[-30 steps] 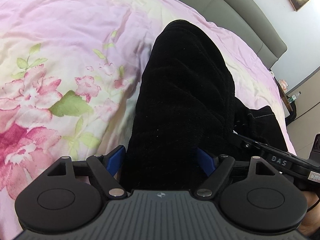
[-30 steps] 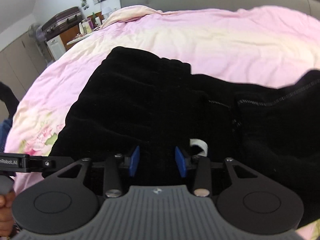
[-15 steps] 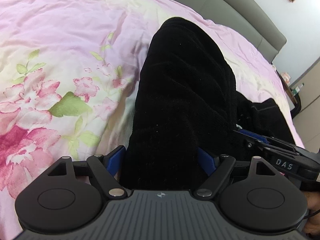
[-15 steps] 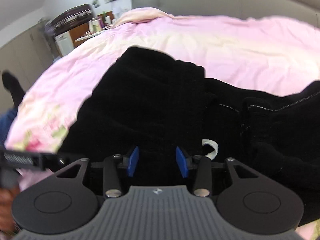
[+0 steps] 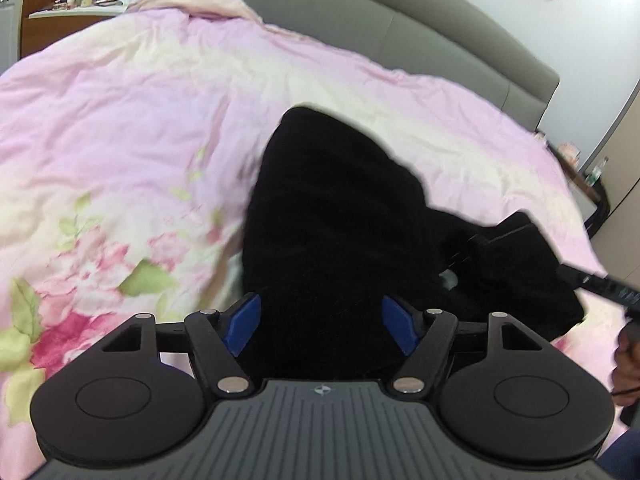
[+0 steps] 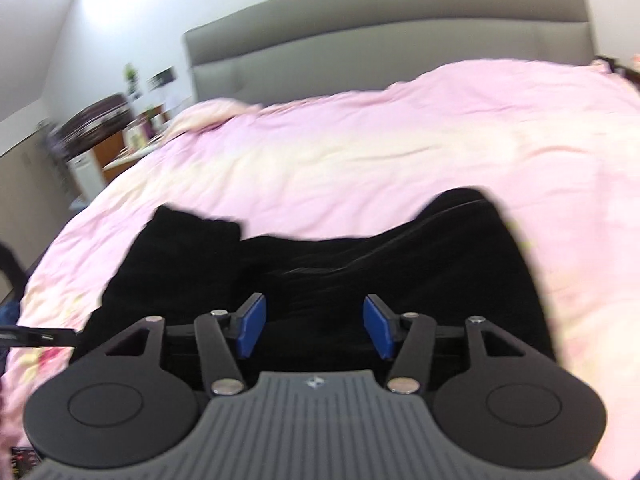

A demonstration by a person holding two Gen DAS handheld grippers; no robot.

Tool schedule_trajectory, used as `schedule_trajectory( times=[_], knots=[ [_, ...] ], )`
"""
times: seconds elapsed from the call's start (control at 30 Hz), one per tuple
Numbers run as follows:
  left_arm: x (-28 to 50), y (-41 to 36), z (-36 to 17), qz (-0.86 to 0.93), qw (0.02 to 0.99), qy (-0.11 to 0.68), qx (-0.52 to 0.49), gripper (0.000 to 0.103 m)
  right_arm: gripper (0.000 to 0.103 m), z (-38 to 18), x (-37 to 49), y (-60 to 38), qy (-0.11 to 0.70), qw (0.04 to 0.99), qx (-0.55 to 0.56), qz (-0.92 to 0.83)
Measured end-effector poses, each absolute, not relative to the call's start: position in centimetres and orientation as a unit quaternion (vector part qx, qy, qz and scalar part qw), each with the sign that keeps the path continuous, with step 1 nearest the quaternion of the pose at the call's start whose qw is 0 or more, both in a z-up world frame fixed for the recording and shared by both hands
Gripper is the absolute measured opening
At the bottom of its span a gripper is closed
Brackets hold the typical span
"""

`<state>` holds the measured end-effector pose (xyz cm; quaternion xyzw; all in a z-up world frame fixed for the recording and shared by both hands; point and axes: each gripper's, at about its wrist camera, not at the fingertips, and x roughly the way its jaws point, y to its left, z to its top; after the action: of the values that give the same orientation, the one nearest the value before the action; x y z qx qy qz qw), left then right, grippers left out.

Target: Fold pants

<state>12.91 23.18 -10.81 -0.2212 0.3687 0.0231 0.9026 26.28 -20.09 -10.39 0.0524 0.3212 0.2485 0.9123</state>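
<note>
The left gripper (image 5: 322, 328), a black two-finger tool with blue pads, has its jaws spread wide, with black cloth filling the gap between them; neither pad presses on it, and whether the cloth touches them cannot be told. To its left spreads the pale pink quilt with a pink flower and green leaf print (image 5: 104, 184), covering the bed. The black soft-fabric pants (image 5: 340, 216) lie on that quilt in front of the left gripper, one long part running away from the camera to a rounded end, a bunched part spreading off to the right. Past that bunch, at the right edge of the left wrist view, part of the other gripper's black body juts in. Behind the bed stands the grey padded headboard (image 5: 400, 32).

The right gripper (image 6: 312, 328), of the same make, also has its jaws well apart with nothing pinched between them. In its view, which is blurred, the pants lie heaped on the quilt just beyond the pads, a lower lump on the left and a taller ridge on the right. A wooden dresser with small items on top (image 6: 116, 148) stands at the far left beside the bed.
</note>
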Motion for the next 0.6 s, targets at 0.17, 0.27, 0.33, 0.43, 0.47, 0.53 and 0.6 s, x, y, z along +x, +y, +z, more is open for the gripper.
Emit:
schedule_trajectory(
  times=[0.17,0.27,0.33,0.43,0.47,0.53,0.6],
  knots=[
    [15.4,17.5,-1.8,0.006,0.877,0.368,-0.308,0.091,0.052,-9.9,27.8,-26.9,0.303,0.927,0.15,0.16],
    [16.1,13.1,4.6,-0.01,0.885,0.35,-0.307,0.097,0.052,-9.9,28.0,-28.7,0.309,0.933,0.159,0.098],
    [16.4,9.9,8.4,-0.026,0.891,0.356,-0.282,0.098,0.052,-9.9,28.0,-29.9,0.317,0.933,0.156,0.07],
    [16.5,6.5,11.0,-0.093,0.882,0.361,-0.288,0.103,0.052,-9.8,27.9,-31.6,0.324,0.928,0.172,0.063],
    [16.6,5.8,11.2,-0.115,0.874,0.367,-0.298,0.103,0.052,-9.8,28.1,-31.9,0.325,0.927,0.175,0.062],
    [17.0,5.0,11.0,-0.144,0.856,0.382,-0.318,0.103,0.052,-10.0,28.2,-32.7,0.326,0.927,0.179,0.052],
    [17.4,4.5,10.4,-0.151,0.85,0.387,-0.325,0.103,0.052,-10.5,28.4,-33.3,0.334,0.922,0.19,0.042]
  ],
)
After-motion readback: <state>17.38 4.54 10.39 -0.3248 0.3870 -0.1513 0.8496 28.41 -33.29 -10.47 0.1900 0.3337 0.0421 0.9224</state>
